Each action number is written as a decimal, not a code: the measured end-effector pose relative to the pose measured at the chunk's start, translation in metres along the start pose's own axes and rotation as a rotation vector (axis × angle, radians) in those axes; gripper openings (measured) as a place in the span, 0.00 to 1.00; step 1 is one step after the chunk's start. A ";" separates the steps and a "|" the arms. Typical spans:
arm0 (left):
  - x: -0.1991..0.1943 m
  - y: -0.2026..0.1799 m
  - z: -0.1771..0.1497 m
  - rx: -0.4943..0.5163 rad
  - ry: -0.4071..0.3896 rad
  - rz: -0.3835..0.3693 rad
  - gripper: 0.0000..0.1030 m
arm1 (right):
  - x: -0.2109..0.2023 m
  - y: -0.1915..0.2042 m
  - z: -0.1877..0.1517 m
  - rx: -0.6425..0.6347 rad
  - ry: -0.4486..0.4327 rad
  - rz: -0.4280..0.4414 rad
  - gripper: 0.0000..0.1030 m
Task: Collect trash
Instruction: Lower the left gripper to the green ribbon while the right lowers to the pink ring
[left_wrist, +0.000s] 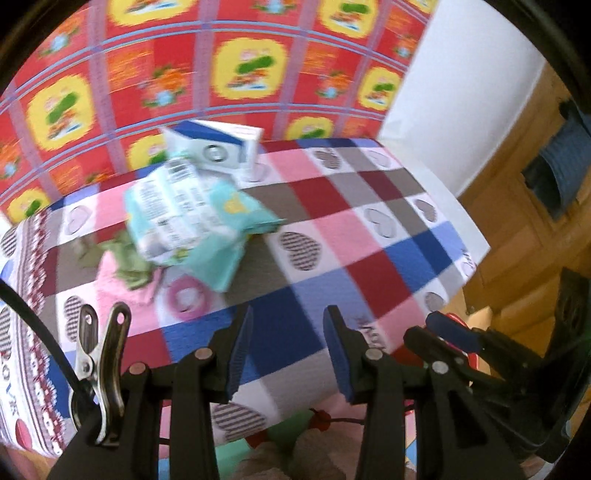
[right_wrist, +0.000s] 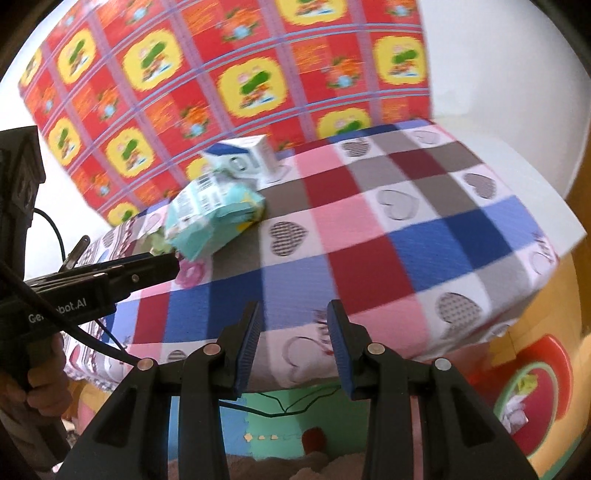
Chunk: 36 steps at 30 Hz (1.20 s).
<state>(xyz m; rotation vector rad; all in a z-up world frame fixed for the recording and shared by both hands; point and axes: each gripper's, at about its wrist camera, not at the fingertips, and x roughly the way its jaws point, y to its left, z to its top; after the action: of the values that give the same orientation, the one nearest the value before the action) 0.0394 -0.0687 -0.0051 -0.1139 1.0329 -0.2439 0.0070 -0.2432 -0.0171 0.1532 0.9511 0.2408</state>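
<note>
On the checked tablecloth (left_wrist: 369, 221) (right_wrist: 369, 229) lies a heap of trash: a crumpled teal wrapper (left_wrist: 192, 214) (right_wrist: 210, 210), a blue and white carton (left_wrist: 221, 147) (right_wrist: 243, 155) behind it, green scraps (left_wrist: 125, 258) and a pink ring (left_wrist: 186, 297) (right_wrist: 190, 273). My left gripper (left_wrist: 288, 354) is open at the near table edge, short of the heap, holding nothing. My right gripper (right_wrist: 293, 343) is open too, over the front edge, well right of the trash. The right wrist view shows the left gripper (right_wrist: 162, 264) from the side, pointing at the wrapper.
A red and yellow patterned cloth (left_wrist: 221, 66) (right_wrist: 240, 74) hangs behind the table. A red-rimmed bin (right_wrist: 535, 398) with paper inside stands on the floor at lower right. A wooden door (left_wrist: 517, 229) is at right. A hand (right_wrist: 40, 391) holds the left handle.
</note>
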 end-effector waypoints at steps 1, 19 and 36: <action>-0.001 0.007 -0.001 -0.011 -0.003 0.008 0.40 | 0.005 0.007 0.001 -0.012 0.010 0.013 0.37; 0.003 0.119 0.001 -0.260 0.007 0.152 0.40 | 0.093 0.093 0.015 -0.237 0.176 0.193 0.37; 0.066 0.148 0.035 -0.336 0.064 0.152 0.44 | 0.160 0.108 0.042 -0.335 0.271 0.246 0.37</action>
<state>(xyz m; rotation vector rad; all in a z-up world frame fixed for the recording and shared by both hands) 0.1237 0.0570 -0.0733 -0.3316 1.1343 0.0664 0.1160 -0.0967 -0.0929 -0.0744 1.1457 0.6561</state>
